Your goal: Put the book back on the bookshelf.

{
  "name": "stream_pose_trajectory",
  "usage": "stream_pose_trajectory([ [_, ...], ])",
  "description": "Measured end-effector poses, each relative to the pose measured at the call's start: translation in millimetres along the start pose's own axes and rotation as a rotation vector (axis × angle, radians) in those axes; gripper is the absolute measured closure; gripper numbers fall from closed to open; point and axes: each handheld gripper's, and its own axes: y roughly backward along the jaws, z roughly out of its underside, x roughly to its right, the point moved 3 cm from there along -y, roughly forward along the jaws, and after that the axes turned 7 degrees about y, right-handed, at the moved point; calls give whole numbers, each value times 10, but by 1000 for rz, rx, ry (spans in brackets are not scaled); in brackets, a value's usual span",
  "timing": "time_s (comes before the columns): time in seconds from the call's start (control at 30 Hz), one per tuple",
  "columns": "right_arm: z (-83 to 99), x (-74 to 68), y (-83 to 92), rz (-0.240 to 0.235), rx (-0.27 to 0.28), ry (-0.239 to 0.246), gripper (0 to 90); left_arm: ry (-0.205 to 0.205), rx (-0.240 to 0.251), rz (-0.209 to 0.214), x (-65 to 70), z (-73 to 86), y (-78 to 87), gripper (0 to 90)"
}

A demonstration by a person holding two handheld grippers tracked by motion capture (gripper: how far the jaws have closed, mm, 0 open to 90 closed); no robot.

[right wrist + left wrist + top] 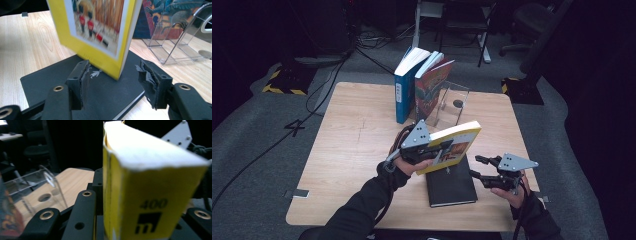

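Yellow book (150, 185) clamped in left gripper (432, 149), lifted off table (357, 135), tilted.

Held by spine end, jaws pressed on both covers; free end up and toward far right, lower corner hanging just above black book (451, 186) lying flat at near edge. Right gripper (477, 167) to right of black book, jaws half open, nothing between pads (83, 80), aimed at yellow book's low corner. Far centre: blue book (404, 85) and colourful book (432, 87) upright, leaning together, against clear stand (449, 105). Risks: one-end grip, so likely sag or slip out of jaws; swinging corner could knock clear stand or topple leaning books when slotting in.
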Motion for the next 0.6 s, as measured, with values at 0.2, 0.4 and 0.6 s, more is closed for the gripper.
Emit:
stream_pose_trajectory([
  [0.2,41,1,-33,-13,-22,-11,420,5,17,-75,-189,-74,67,748],
  [0.4,59,-34,-84,-33,-44,-3,418,-2,11,-185,-399,-148,105,748],
  [0.6,74,-47,-107,-42,-53,-7,418,10,12,-268,-604,-231,98,749],
])
